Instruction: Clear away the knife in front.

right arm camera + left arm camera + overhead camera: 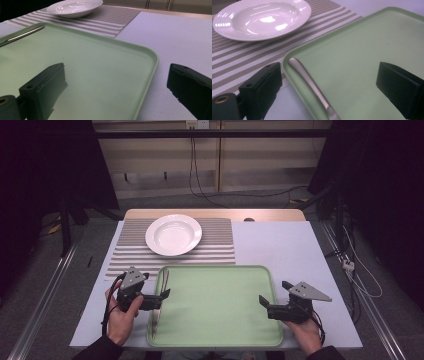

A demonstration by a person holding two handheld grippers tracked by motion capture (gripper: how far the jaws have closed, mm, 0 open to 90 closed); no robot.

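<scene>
A pale green tray (220, 305) lies at the table's near edge. A slim metal utensil handle (156, 322) rests inside it along the left rim. My left gripper (156, 286) is open and straddles that rim. In the left gripper view the handle (312, 85) runs between the jaws of the left gripper (329, 83), untouched. My right gripper (275, 291) is open at the tray's right rim. In the right gripper view that rim (147, 75) passes between the jaws of the right gripper (117, 87), which hold nothing. A white deep plate (173, 234) sits on a striped placemat (215, 245) behind the tray.
Bare white tabletop (280, 245) stretches to the right of the placemat and behind the tray. A wooden strip (215, 213) borders the table's far edge. Dark stands and cables stand on the floor around the table.
</scene>
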